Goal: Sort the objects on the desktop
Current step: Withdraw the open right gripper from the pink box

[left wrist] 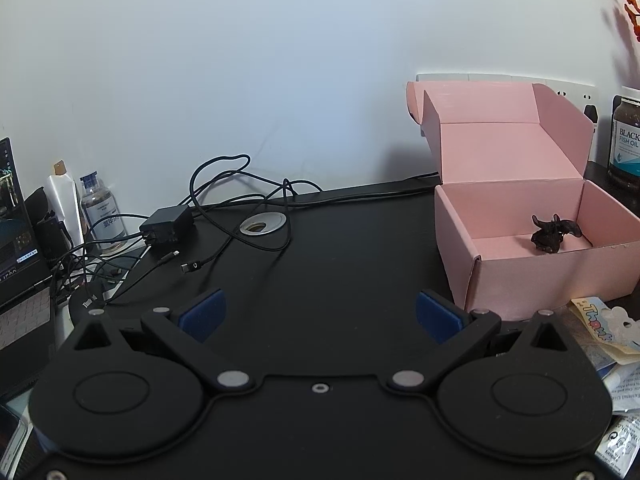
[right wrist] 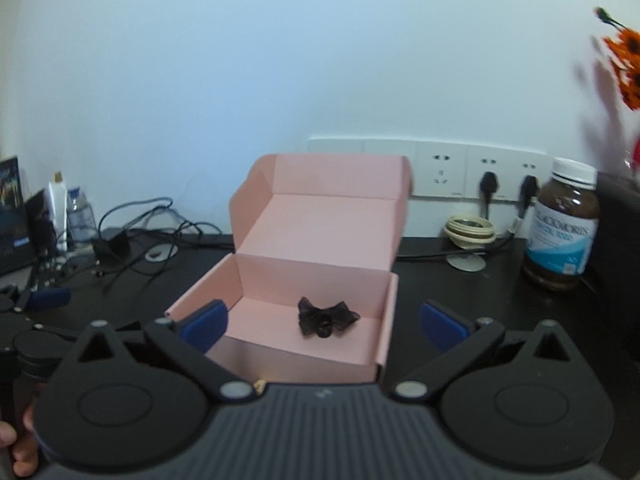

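An open pink cardboard box (right wrist: pixel 384 312) stands on the black desk, lid flap up against the wall. A black bow hair tie (right wrist: pixel 326 318) lies inside it on the floor of the box. My right gripper (right wrist: pixel 324 324) is open and empty, just in front of the box. In the left wrist view the box (left wrist: pixel 560 276) is at the right with the bow (left wrist: pixel 554 232) inside. My left gripper (left wrist: pixel 320 314) is open and empty over bare black desk, left of the box.
Tangled black cables and a charger (left wrist: pixel 166 222) lie at the back left, by a small clear bottle (left wrist: pixel 100 208) and a laptop (left wrist: pixel 20 264). A fish oil jar (right wrist: pixel 562 226) and wall sockets (right wrist: pixel 460 170) are at the right. Paper packets (left wrist: pixel 600 328) lie right of the left gripper.
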`<action>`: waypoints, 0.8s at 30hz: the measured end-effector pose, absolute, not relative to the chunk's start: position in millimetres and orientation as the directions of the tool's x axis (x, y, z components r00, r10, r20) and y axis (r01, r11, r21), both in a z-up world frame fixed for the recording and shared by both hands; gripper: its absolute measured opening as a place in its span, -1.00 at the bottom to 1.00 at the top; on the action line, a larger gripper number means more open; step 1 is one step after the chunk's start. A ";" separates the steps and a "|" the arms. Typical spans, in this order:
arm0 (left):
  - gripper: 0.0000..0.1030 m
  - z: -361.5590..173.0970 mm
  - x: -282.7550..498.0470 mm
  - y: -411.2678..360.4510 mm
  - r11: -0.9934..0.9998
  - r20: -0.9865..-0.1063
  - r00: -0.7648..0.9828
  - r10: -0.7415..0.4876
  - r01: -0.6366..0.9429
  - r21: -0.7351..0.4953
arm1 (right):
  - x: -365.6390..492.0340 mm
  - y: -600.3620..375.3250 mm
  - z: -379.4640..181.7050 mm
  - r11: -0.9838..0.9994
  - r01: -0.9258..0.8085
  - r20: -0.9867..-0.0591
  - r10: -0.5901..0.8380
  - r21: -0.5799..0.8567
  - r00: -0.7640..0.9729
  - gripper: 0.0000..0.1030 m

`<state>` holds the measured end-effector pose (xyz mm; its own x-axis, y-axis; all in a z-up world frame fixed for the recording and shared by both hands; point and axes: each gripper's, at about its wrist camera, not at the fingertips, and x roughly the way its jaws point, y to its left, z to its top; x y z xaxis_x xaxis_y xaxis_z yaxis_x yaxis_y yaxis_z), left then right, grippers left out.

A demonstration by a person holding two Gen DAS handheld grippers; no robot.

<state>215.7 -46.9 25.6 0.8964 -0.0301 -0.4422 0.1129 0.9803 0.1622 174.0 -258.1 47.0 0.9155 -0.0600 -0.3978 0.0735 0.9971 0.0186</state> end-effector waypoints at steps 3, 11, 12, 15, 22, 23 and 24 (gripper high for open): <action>1.00 25.7 215.4 -47.4 0.980 -0.441 0.897 -0.029 0.112 0.164 | 158.5 -262.4 43.0 0.992 0.126 -0.383 -0.113 0.010 0.917 0.99; 1.00 25.9 214.2 -48.2 0.979 -0.436 0.900 -0.025 0.110 0.171 | 124.0 -269.0 18.6 0.979 0.206 -0.355 -0.196 -0.011 0.914 0.99; 1.00 26.0 214.0 -48.4 0.979 -0.435 0.900 -0.025 0.110 0.172 | 121.9 -269.6 16.3 0.976 0.215 -0.352 -0.206 -0.013 0.913 0.99; 1.00 25.9 213.6 -49.0 0.978 -0.433 0.901 -0.022 0.108 0.176 | 117.3 -271.9 11.6 0.972 0.236 -0.342 -0.225 -0.007 0.913 0.99; 1.00 25.8 213.2 -49.3 0.979 -0.434 0.901 -0.021 0.107 0.175 | 118.5 -273.1 4.3 0.962 0.274 -0.363 -0.256 0.000 0.896 0.99; 1.00 25.7 213.1 -49.3 0.979 -0.434 0.901 -0.021 0.107 0.175 | 118.1 -273.1 4.2 0.962 0.274 -0.362 -0.255 0.001 0.897 0.99; 1.00 25.8 213.2 -49.4 0.979 -0.434 0.900 -0.021 0.107 0.175 | 117.0 -273.4 4.1 0.963 0.271 -0.358 -0.251 0.005 0.899 0.99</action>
